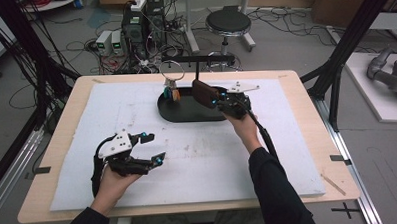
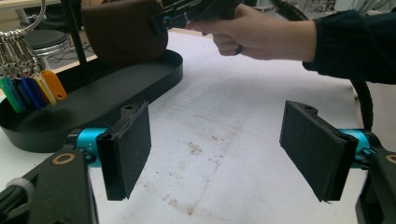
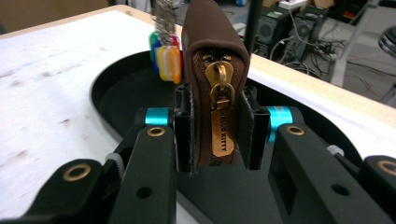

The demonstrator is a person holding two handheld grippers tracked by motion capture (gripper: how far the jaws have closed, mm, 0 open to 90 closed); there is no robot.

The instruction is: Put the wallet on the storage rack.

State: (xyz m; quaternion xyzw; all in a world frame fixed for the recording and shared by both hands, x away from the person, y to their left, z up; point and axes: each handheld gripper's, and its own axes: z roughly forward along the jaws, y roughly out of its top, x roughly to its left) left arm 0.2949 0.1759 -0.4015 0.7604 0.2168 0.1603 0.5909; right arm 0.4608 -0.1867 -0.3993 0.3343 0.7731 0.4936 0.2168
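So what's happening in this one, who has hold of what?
A person works at a table with a gripper in each hand. The right gripper is clamped on a brown zip pouch, holding it upright over the black oval tray. In that tray a stand carries a key ring with coloured tags. The left gripper hovers over the white mat nearer the person, jaws wide apart with nothing between them.
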